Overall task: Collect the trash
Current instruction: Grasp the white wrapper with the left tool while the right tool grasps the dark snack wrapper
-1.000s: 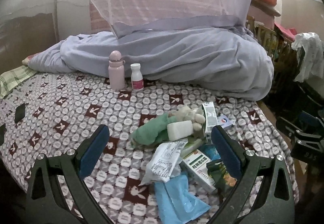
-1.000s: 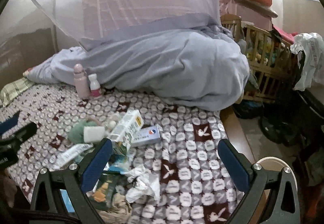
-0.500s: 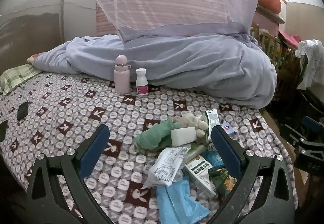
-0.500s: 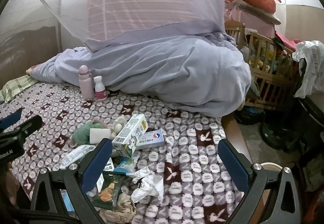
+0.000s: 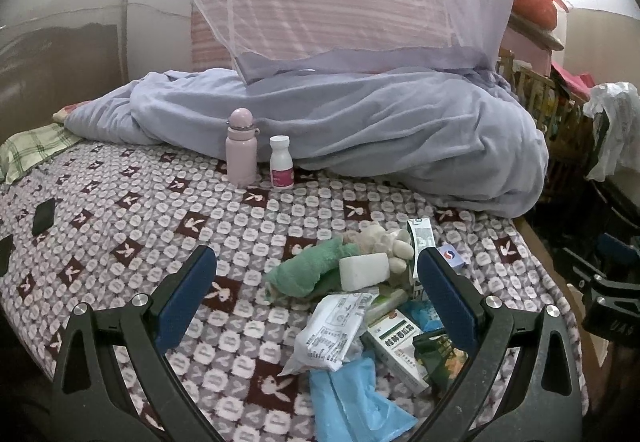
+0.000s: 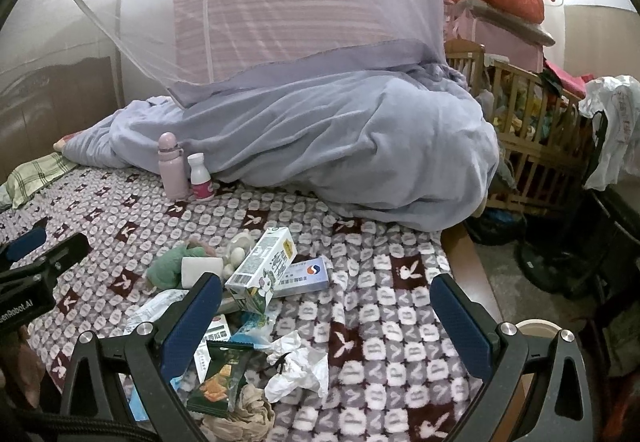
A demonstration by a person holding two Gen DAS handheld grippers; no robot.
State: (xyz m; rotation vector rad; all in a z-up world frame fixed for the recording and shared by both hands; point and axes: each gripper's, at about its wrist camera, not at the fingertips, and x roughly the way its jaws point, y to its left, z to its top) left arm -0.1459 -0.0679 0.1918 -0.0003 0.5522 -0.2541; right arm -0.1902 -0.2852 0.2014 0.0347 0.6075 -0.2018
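Observation:
A pile of trash lies on the patterned bedspread [image 5: 132, 226]: a white printed wrapper [image 5: 332, 330], a blue plastic bag [image 5: 352, 402], a green-and-white medicine box [image 5: 400, 346], a milk carton [image 6: 262, 268], a blue-and-white box [image 6: 304, 276], crumpled white tissue [image 6: 298, 366] and a dark green snack packet [image 6: 218, 378]. A green cloth [image 5: 308, 270] and a white block [image 5: 364, 271] lie among it. My left gripper [image 5: 318, 298] is open and empty above the pile's left side. My right gripper [image 6: 326, 322] is open and empty above the pile's right side.
A pink bottle [image 5: 241, 148] and a small white bottle [image 5: 281, 162] stand by a heaped lilac blanket [image 5: 380, 134] under a mosquito net. A wooden crib [image 6: 532, 138] stands right of the bed. A round white rim [image 6: 538, 328] shows on the floor beside the bed.
Both grippers have drawn back and lifted slightly, so the pile sits lower and a little farther in both views. Both stay open and empty.

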